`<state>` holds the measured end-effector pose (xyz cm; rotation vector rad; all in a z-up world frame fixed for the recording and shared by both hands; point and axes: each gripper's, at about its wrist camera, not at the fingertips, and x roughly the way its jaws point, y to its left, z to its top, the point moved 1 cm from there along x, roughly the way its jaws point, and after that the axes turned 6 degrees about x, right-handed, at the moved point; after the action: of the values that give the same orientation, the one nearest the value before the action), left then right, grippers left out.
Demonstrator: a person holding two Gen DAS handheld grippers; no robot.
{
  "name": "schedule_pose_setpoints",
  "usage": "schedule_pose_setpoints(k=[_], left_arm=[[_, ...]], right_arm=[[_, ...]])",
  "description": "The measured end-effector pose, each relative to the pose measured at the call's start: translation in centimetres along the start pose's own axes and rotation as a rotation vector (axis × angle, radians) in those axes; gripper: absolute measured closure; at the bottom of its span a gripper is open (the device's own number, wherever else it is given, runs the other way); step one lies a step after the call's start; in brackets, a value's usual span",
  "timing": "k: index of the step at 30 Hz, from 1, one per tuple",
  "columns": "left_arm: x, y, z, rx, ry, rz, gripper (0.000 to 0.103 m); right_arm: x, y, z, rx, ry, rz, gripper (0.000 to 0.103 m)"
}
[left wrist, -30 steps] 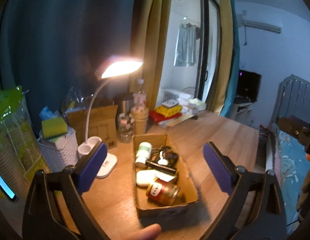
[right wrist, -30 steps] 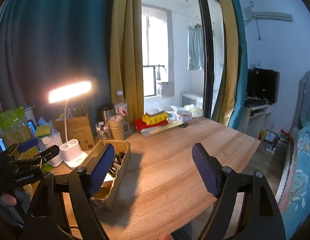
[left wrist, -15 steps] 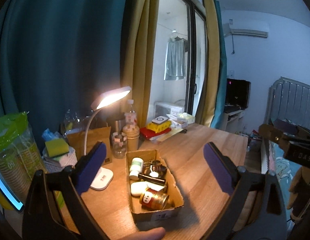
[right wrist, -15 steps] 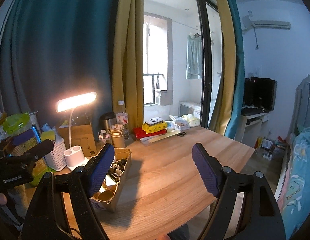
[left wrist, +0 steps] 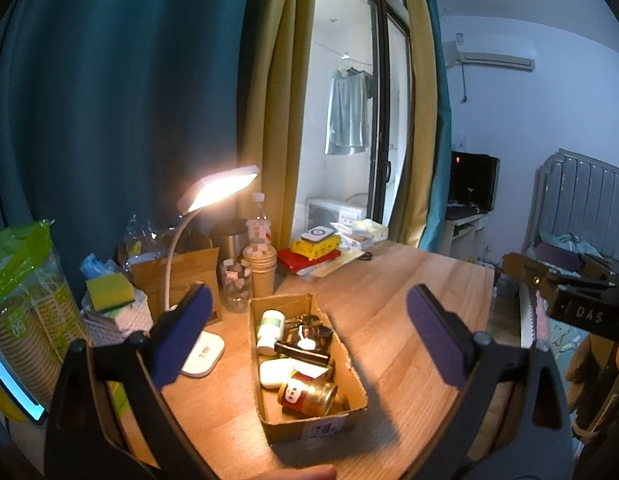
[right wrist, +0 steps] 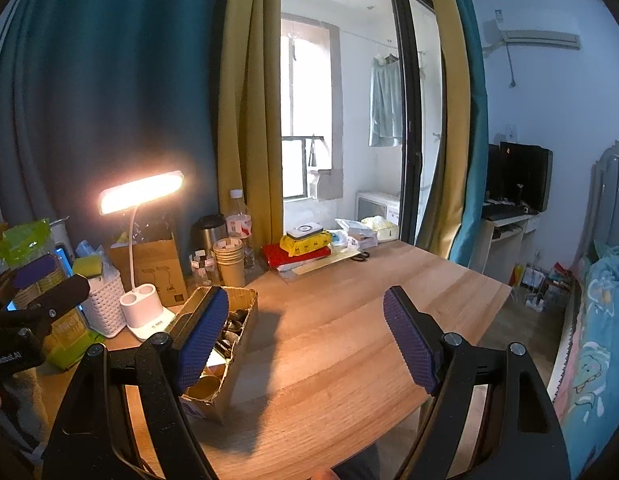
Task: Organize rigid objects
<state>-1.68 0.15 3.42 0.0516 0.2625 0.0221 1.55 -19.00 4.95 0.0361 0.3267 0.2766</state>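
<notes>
Left hand-held gripper: you are holding it wide open, empty.
Right hand-held gripper: likewise gaping, empty.
Box: sitting on tabletop.
Can: probably stiff, slick, rolling; take its sides.

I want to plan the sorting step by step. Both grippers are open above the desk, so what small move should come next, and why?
Probably lower the left gripper toward the red-and-gold can at the near end of the cardboard box. The can lies on top, uncovered, nearly between the open jaws; the right gripper holds nothing and sits farther from the box.
</notes>
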Motion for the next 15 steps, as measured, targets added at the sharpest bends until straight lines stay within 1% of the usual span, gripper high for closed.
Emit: schedule_pose_setpoints(k=[15], left_arm=[[0.26,0.1,-0.07,-0.007,0.002,-0.009,0.004]], right_arm=[[0.73,-0.25,-0.56,0.007,0.023,0.004,0.02]])
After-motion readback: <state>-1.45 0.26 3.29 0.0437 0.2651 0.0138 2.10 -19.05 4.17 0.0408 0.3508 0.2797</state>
